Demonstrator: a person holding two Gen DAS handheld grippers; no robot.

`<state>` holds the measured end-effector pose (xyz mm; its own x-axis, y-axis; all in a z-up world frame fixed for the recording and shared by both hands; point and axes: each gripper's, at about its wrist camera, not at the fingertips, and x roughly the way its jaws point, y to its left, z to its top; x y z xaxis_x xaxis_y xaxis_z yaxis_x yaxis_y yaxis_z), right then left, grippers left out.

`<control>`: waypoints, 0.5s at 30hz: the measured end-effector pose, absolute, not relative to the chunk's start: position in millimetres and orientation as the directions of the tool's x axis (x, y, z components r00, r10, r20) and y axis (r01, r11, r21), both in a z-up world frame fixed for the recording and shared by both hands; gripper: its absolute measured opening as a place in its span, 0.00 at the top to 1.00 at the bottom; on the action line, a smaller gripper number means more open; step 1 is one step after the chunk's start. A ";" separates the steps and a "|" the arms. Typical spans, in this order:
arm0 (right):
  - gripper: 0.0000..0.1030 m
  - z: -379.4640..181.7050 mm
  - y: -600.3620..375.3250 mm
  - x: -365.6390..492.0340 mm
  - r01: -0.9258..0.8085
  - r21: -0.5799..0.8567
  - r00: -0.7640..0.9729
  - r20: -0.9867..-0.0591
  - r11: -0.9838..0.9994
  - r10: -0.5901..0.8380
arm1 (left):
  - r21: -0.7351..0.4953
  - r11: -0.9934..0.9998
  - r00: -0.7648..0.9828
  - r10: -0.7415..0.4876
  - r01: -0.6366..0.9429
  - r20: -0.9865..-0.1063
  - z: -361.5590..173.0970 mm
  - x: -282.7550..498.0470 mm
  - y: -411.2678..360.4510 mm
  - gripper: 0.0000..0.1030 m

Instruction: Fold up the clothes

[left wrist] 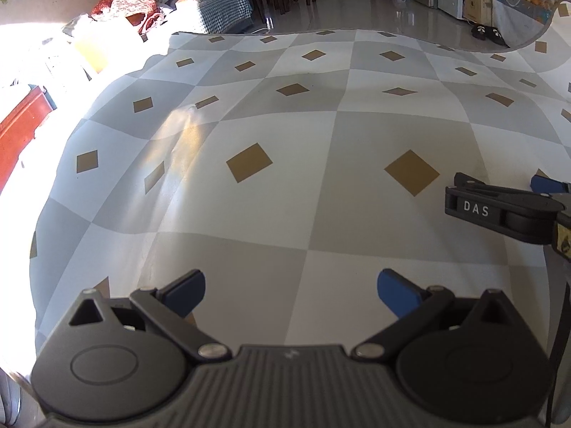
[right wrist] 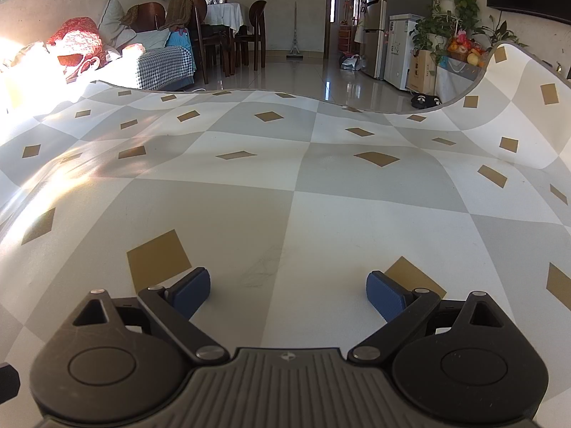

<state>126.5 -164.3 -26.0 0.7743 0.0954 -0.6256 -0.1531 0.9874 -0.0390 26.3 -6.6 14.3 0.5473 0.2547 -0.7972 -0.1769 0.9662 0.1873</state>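
Observation:
No garment lies on the checkered table cover point(left wrist: 285, 135), which also fills the right wrist view point(right wrist: 285, 185). My left gripper point(left wrist: 291, 290) is open and empty, just above the cover near its front. My right gripper point(right wrist: 288, 290) is open and empty too, low over the cover. The right gripper also shows in the left wrist view point(left wrist: 506, 192) at the right edge, side on, with blue pads. A heap of clothes with a red patterned piece point(left wrist: 125, 3) lies beyond the cover's far left corner, on a sofa; it also shows in the right wrist view point(right wrist: 76, 41).
Strong sunlight washes out the left side point(left wrist: 32, 71). A houndstooth cushion point(right wrist: 164, 64), dining chairs point(right wrist: 249, 35) and a table stand behind. A fridge point(right wrist: 378, 35), plants and slippers point(right wrist: 424, 100) are at the far right. The cover's right corner curls up point(right wrist: 517, 82).

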 end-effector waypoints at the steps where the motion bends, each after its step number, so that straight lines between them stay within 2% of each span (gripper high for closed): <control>1: 0.08 -25.9 -164.3 126.5 -0.153 -0.039 0.774 -0.626 0.987 0.095 | 0.189 0.966 0.549 0.257 -0.178 -0.795 15.7 24.9 -6.2 0.00; 15: 0.08 -25.8 -164.4 126.5 -0.153 -0.039 0.774 -0.626 0.987 0.095 | 0.172 0.971 0.578 0.238 -0.168 -0.780 32.4 6.1 -2.0 0.00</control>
<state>126.5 -164.4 -25.8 0.7743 0.0951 -0.6257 -0.1529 0.9875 -0.0390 6.1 -2.0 32.4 0.5782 0.2378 -0.7805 -0.1676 0.9708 0.1716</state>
